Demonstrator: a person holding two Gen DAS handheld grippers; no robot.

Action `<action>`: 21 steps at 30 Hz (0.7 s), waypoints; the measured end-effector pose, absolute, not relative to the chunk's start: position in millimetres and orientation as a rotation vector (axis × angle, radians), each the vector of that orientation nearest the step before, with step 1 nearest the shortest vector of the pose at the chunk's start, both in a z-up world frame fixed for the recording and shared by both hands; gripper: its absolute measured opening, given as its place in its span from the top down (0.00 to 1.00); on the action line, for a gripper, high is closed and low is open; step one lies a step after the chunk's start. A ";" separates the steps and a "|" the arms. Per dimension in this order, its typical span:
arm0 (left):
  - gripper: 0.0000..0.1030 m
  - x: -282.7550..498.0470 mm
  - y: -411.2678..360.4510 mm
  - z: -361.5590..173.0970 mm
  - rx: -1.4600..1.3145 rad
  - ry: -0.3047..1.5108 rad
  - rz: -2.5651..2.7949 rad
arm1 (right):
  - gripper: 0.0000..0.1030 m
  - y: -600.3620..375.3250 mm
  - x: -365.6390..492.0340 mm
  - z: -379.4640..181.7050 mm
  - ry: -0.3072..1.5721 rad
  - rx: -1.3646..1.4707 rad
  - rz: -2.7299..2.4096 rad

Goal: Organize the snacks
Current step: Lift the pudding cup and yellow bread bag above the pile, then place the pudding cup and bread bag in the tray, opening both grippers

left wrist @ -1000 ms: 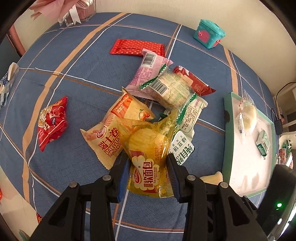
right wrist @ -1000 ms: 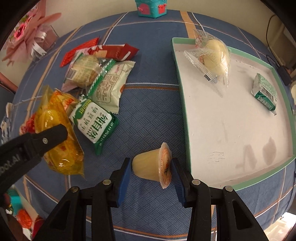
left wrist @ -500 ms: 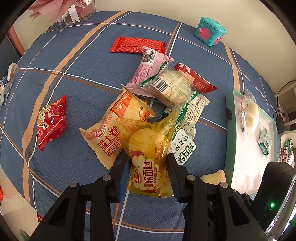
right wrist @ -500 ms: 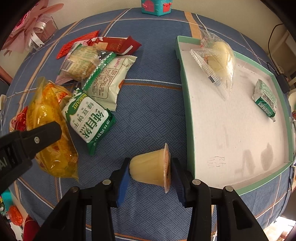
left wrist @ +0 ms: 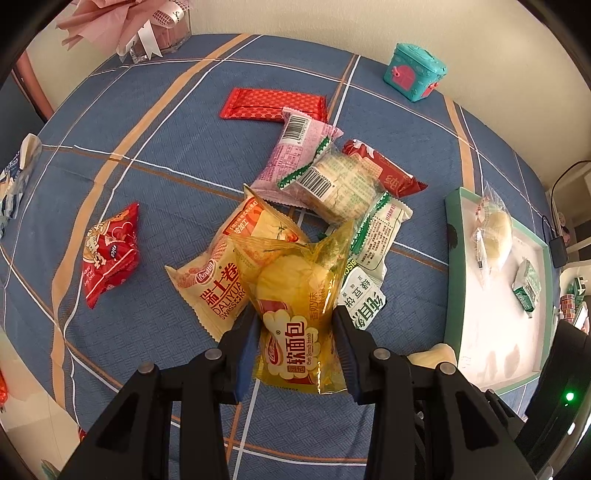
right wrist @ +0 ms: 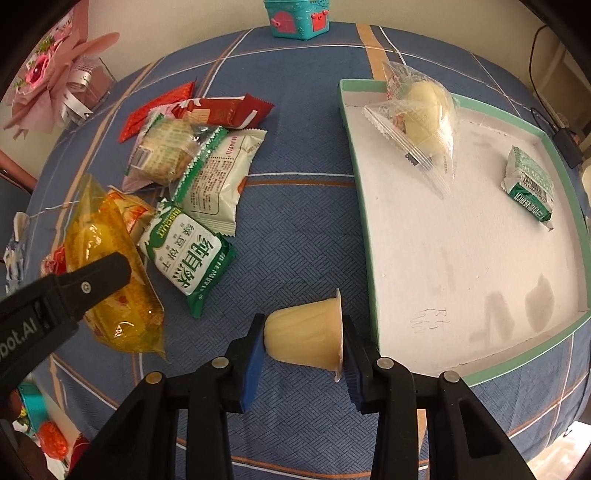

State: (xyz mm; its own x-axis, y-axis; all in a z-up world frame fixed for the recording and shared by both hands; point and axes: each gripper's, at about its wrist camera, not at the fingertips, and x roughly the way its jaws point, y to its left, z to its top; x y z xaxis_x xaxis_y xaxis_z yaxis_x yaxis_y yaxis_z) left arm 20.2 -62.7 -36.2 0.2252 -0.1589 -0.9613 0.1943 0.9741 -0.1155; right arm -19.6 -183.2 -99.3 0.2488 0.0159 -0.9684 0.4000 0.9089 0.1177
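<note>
My left gripper [left wrist: 295, 343] is shut on a yellow soft-bread bag [left wrist: 299, 314], held over a pile of snack packets [left wrist: 332, 184] on the blue checked cloth. My right gripper [right wrist: 303, 350] is shut on a pale yellow jelly cup [right wrist: 306, 336], lying sideways between the pads, just left of a green-rimmed white tray [right wrist: 373, 295]. The tray holds a clear-wrapped bun [right wrist: 424, 110] and a small green packet [right wrist: 528, 184]. The bread bag [right wrist: 107, 266] and the left gripper's finger [right wrist: 74, 284] show at the left of the right wrist view.
A green biscuit packet [right wrist: 188, 254], a white packet [right wrist: 218, 173], a red wafer bar [left wrist: 273, 105] and a red bag [left wrist: 110, 254] lie on the cloth. A teal toy box [left wrist: 413, 72] and a pink bouquet [left wrist: 140, 22] stand at the far edge.
The right gripper has lifted the jelly cup and tilted it more level, staying near the tray's left rim. The left gripper holds the bread bag much as before.
</note>
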 end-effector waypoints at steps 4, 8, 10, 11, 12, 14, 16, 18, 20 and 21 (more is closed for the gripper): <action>0.60 18.9 -62.1 -32.9 0.029 1.312 -0.242 | 0.61 -187.9 -22.2 -91.1 1.274 0.409 -0.263; 0.60 17.6 -58.9 -26.6 0.025 1.296 -0.246 | 0.61 -191.7 -27.7 -71.0 1.207 0.440 -0.238; 0.60 18.2 -59.1 -25.2 0.024 1.291 -0.246 | 0.61 -193.8 -29.9 -62.5 1.180 0.449 -0.231; 0.60 18.0 -59.4 -24.8 0.023 1.289 -0.246 | 0.61 -194.9 -31.1 -59.1 1.169 0.453 -0.228; 0.60 17.9 -60.4 -24.5 0.024 1.288 -0.247 | 0.61 -195.9 -32.1 -56.5 1.162 0.457 -0.226; 0.60 17.7 -63.5 -24.9 0.029 1.287 -0.250 | 0.61 -196.6 -33.0 -53.7 1.156 0.460 -0.226; 0.60 15.5 -67.6 -24.8 0.043 1.287 -0.257 | 0.61 -197.9 -32.1 -55.7 1.159 0.462 -0.229; 0.60 14.3 -73.2 -24.9 0.050 1.286 -0.269 | 0.61 -199.5 -32.9 -58.4 1.163 0.472 -0.238; 0.60 12.7 -80.1 -24.0 0.059 1.280 -0.282 | 0.61 -204.6 -37.6 -54.6 1.166 0.487 -0.248; 0.60 11.4 -83.8 -22.9 0.065 1.275 -0.291 | 0.61 -208.1 -38.5 -55.0 1.166 0.498 -0.254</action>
